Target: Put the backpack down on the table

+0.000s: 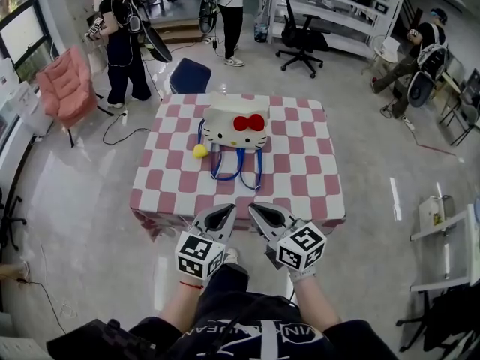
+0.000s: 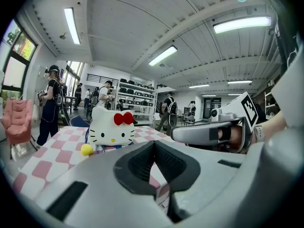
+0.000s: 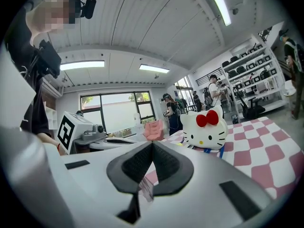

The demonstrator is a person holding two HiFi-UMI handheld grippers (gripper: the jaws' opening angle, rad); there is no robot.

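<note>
A white cat-face backpack (image 1: 235,126) with a red bow rests on the table (image 1: 300,178), which has a pink-and-white checked cloth. Its blue straps (image 1: 238,165) trail toward me, and a yellow pom-pom (image 1: 199,151) lies at its left. My left gripper (image 1: 226,211) and right gripper (image 1: 256,210) hover side by side over the table's near edge, both shut and empty, apart from the bag. The left gripper view shows the backpack (image 2: 111,127) beyond the closed jaws (image 2: 153,145). In the right gripper view the backpack (image 3: 205,126) sits to the right of the closed jaws (image 3: 152,145).
A pink armchair (image 1: 66,88) stands at the left and a dark blue chair (image 1: 189,75) behind the table. A black office chair (image 1: 302,40) and shelves are farther back. Several people stand or sit around the room. A white rack (image 1: 450,238) is at my right, and cables lie on the floor.
</note>
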